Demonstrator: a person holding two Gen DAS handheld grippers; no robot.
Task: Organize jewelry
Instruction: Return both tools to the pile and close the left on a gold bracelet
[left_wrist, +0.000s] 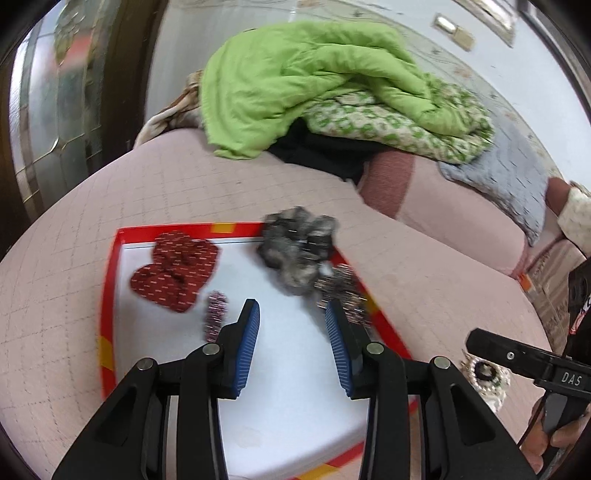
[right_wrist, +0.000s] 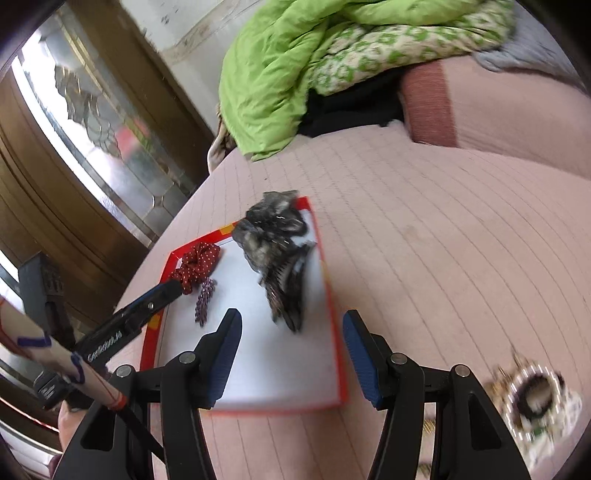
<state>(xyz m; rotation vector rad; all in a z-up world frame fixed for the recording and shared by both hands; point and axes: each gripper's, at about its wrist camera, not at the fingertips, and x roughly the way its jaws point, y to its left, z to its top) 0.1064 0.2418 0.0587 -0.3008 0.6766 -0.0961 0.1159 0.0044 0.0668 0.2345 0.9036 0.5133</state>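
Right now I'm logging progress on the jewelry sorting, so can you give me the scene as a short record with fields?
surface: pink quilted bed cover
container: red-rimmed white tray
in tray: red scrunchie; grey scrunchie; small beaded clip; dark sparkly clip
outside tray: pearl-rimmed piece, on the cover
left gripper: jaws apart, empty
right gripper: jaws apart, empty

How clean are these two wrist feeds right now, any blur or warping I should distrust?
Left wrist view: the tray rim and grey scrunchie are motion-smeared, and the fisheye bends the bed. Right wrist view: the pearl piece at the lower right is badly streaked; the right gripper is sharp.
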